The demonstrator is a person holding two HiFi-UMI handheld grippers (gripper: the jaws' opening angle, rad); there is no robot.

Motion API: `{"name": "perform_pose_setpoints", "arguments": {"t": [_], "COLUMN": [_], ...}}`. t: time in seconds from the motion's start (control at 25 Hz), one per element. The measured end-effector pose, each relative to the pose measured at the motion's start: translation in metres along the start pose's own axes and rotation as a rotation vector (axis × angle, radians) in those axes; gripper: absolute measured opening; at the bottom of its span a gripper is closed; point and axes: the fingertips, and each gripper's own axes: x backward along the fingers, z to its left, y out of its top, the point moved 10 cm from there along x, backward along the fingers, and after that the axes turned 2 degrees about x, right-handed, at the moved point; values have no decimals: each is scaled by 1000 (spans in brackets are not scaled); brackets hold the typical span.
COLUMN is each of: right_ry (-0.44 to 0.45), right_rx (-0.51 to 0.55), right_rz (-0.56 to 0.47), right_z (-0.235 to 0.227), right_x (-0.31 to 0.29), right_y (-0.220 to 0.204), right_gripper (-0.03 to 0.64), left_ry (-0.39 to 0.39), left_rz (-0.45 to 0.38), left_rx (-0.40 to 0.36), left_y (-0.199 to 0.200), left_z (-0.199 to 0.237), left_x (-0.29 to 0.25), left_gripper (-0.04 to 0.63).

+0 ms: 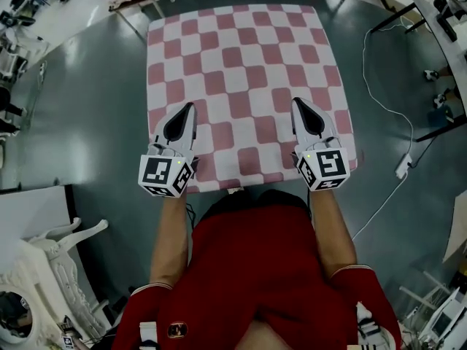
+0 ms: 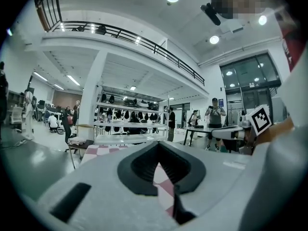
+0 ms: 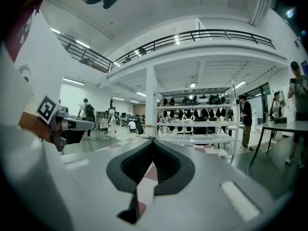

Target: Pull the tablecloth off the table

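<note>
Pink-and-white checked tablecloth point(image 1: 244, 79) lies spread flat over the desk hidden under it, upper centre of frame; left gripper point(image 1: 191, 108) and right gripper point(image 1: 295, 102) hover above its near half, fingers of both pressed together.

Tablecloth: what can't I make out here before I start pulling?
- Near hem of the tablecloth: head view, its middle is hidden by the person's head.
- Whether the left tool or right tool touches it: the head view looks from above, and both gripper views show only a sliver of cloth past shut jaws.
- Table underneath: head view, covered by the cloth.
</note>
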Motion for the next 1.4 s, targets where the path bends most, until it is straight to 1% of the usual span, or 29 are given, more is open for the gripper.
{"name": "perform_pose_setpoints", "arguments": {"t": [0.2, 0.44, 0.48, 0.52, 0.68, 0.8, 1.0, 1.08, 1.2, 1.4], "right_ry": [-14, 5, 7, 7, 15, 17, 4, -5, -10, -32], "right_rx": [-3, -24, -31, -37, -43, -55, -70, -79, -88, -88], "right_rz": [47, 109, 121, 132, 188, 238, 326, 357, 401, 471], "right_z": [-15, -40, -44, -49, -63, -72, -85, -91, -98, -103], "right_x": [-31, -55, -58, -61, -74, -84, -103, -111, -120, -130], "right_y": [-8, -23, -25, -28, -44, -58, -82, -90, -103, -120], "right_gripper": [15, 34, 35, 39, 90, 154, 234, 252, 264, 292], "left_ry": [30, 96, 106, 116, 165, 196, 239, 248, 265, 300], "left_rz": [42, 102, 113, 123, 165, 211, 304, 356, 429, 505], "left_rx": [21, 57, 60, 61, 64, 66, 70, 77, 88, 98], "left_y": [-10, -24, -26, -28, -37, -46, -63, -72, -87, -103], "left_z": [25, 34, 34, 34, 39, 44, 57, 62, 69, 78], "left_x": [-25, -46, -49, -51, -62, -71, -87, -95, -106, -113], "left_gripper": [5, 8, 29, 31, 58, 100, 170, 202, 230, 259]}}
